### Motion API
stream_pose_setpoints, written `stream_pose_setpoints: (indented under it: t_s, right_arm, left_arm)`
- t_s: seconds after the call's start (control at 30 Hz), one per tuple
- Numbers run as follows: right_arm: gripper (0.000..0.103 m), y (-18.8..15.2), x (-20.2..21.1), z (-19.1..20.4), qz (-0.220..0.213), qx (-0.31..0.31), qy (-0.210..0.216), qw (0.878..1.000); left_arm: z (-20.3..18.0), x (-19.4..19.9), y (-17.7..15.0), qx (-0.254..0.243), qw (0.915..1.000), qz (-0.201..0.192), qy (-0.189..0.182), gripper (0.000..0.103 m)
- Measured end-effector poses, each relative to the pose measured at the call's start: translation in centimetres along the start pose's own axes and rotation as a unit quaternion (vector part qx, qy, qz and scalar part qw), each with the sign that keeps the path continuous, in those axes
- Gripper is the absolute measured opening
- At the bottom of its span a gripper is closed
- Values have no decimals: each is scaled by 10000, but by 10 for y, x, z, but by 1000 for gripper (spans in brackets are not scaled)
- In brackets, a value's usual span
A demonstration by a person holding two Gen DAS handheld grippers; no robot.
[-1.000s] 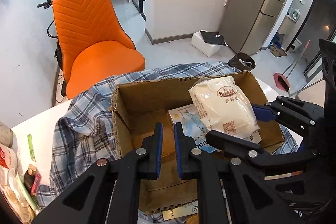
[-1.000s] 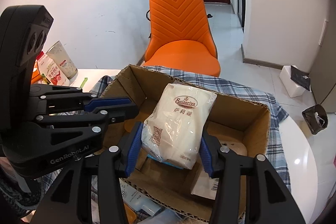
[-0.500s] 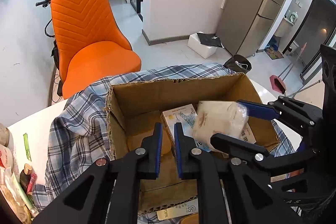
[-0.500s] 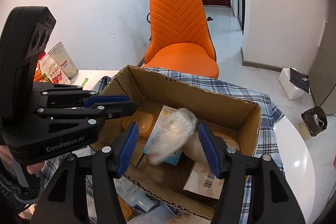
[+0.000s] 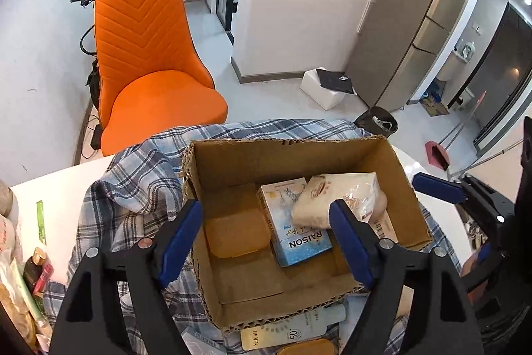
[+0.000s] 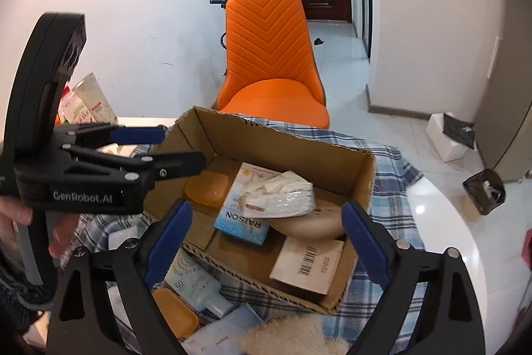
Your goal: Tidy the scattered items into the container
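Left gripper point(image 5: 266, 237) at lower centre of left wrist view, jaws opening, wide apart, nothing pinched; blue pads point(image 5: 181, 233) hanging over near edge of box point(image 5: 286, 155). Right gripper point(image 6: 266, 237) at lower centre of right wrist view, jaws opening, wide apart, nothing clamped between them.

Box at frame centre in both views, open top, on plaid cloth point(image 5: 139, 175) over white table point(image 5: 50, 192). Inside box: white bag point(image 5: 339, 198) lying on its side, resting across blue-white carton point(image 5: 292, 222) marked RAISON. Orange case point(image 5: 237, 235) flat on box floor, left of carton. Barcoded white box point(image 6: 307, 265) at lower right corner of box in right wrist view, beside tan rounded item point(image 6: 309, 222) partly under bag.

Outside box, lower edge of frame: sunscreen tube point(image 5: 292, 326) just below near box wall, second orange case point(image 6: 174, 313) and pale bottle point(image 6: 196, 285) on cloth, furry white item point(image 6: 292, 338) at bottom centre. More packets at far left edge point(image 5: 20, 281), too blurred to identify.

Orange chair point(image 5: 149, 55) in upper left, behind table. Fingers of a hand point(image 6: 20, 215) at left edge of right wrist view, on handle of left gripper.
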State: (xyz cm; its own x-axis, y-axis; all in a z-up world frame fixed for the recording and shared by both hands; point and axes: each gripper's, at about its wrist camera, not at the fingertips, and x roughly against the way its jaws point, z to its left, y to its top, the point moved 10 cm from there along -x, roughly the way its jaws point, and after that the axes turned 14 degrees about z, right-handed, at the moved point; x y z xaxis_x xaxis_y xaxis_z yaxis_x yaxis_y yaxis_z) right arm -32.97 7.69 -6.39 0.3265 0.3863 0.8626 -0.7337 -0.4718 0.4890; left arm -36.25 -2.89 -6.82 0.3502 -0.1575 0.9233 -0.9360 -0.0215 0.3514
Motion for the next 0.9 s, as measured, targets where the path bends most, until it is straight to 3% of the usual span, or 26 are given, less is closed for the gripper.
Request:
stream_pose_setpoints:
  t_s: [0.13,0.2,0.5,0.9]
  right_arm:
    - [91,-4,4,-2,-87,99,-353,9993]
    - [91,-4,6,-4,-166,41,-437,9989]
    - [92,-12,16,-21,-136,-403,-397,9983]
    - [92,-22,38,-16,-347,-546,-458,9969]
  left_arm:
    - [0,-1,-5,-50,9994,42,350,81]
    - [-2,0,-6,-61,9995,21,313,81]
    - [-3,7,-14,-76,9984,52,551,81]
    - [-10,15,-27,-78,9984,61,548,81]
